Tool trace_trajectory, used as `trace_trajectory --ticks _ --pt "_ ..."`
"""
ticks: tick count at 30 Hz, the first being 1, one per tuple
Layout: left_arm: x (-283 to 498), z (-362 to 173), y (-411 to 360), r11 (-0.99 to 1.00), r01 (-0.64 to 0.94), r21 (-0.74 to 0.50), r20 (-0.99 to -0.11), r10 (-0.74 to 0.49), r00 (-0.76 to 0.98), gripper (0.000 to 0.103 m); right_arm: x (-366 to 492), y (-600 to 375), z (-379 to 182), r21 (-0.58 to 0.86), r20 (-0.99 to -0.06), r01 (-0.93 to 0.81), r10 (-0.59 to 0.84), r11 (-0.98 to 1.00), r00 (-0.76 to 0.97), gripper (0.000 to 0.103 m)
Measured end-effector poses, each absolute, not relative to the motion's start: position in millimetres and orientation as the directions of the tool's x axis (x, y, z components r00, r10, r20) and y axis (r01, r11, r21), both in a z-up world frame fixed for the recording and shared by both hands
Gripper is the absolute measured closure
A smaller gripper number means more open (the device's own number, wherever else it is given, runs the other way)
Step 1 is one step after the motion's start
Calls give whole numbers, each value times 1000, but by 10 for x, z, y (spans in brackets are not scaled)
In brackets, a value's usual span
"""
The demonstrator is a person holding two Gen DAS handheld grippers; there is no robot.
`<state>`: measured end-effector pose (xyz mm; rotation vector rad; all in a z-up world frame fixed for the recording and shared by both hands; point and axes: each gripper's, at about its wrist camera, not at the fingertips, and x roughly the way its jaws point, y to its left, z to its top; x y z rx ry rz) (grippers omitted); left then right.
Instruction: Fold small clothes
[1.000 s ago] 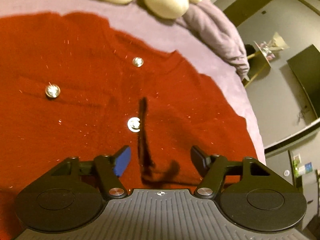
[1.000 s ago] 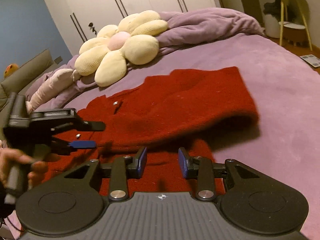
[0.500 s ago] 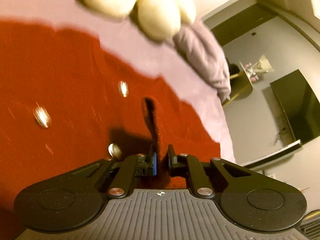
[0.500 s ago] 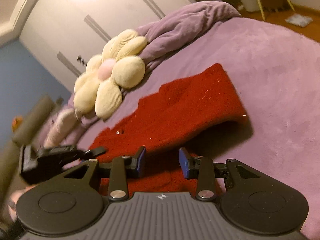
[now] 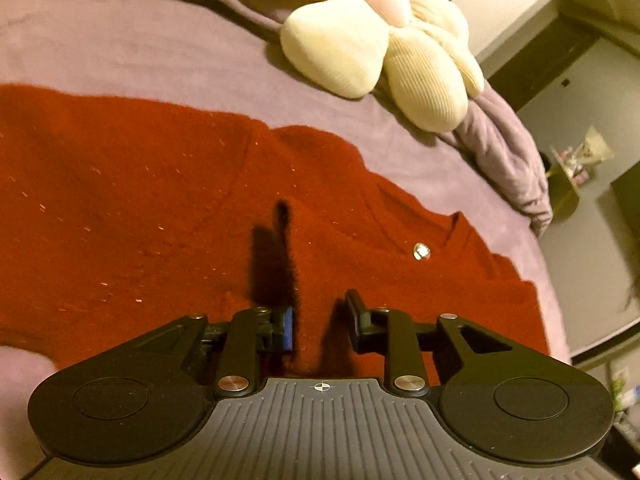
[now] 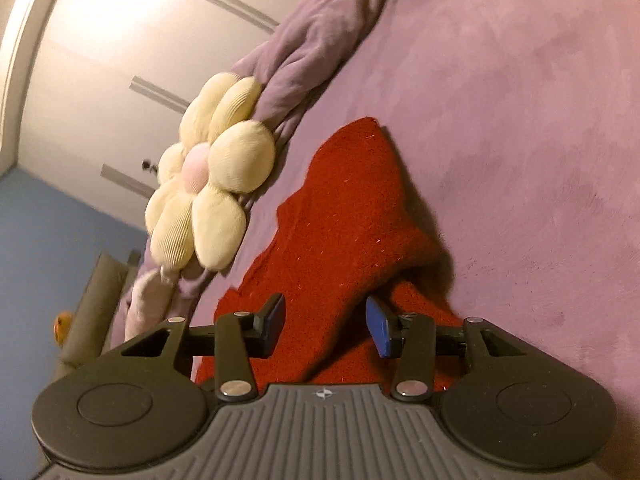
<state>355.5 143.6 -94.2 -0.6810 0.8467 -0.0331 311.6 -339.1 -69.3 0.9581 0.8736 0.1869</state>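
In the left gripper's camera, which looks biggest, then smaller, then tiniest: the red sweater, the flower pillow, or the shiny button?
1. Red sweater, which fills most of the picture.
2. Flower pillow. It lies farther away, so its real size may be bigger than it looks.
3. Shiny button, by far the tiniest.

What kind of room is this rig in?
Most likely a bedroom. A red cardigan lies on a purple bedspread, with a flower cushion at its far edge and tall wardrobe doors behind.
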Motion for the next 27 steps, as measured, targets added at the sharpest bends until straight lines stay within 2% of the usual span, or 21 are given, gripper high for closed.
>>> trace_trajectory --ticks 1,2,4,6,11,14,19,20,22,27 --pt "3586 -963 1446 772 -229 -593 -670 -315 672 80 3136 -3391 -725 776 -572 243 487 582 660 60" --pt "3589 -968 1455 765 -226 -602 -665 -325 672 91 3155 -3384 -743 772 -578 257 476 581 663 61" --pt "3618 -926 1449 781 -211 -588 -664 -317 677 91 3193 -3388 -783 765 -591 284 456 578 666 69" --pt "3651 -844 1435 808 -170 -564 -652 -309 693 91 3223 -3375 -803 765 -593 292 450 574 668 72" --pt "3659 -573 1565 844 -150 -514 -620 -245 745 91 3259 -3332 -828 769 -588 282 461 574 665 72" --pt "3657 -543 1672 875 -177 -450 -642 -179 745 91 3259 -3300 -847 770 -585 278 460 575 668 72" --pt "3646 -739 1785 865 -222 -450 -677 -169 716 91 3298 -3239 -872 761 -591 280 449 585 669 74" --pt "3646 -788 1787 864 -229 -448 -686 -168 708 91 3310 -3224 -871 748 -604 283 438 601 666 77" --pt "3623 -852 1802 860 -231 -455 -691 -177 701 91 3311 -3215 -859 706 -638 288 406 647 654 92" --pt "3680 -824 1674 869 -176 -463 -657 -203 726 91 3262 -3177 -710 580 -658 244 270 777 703 95"
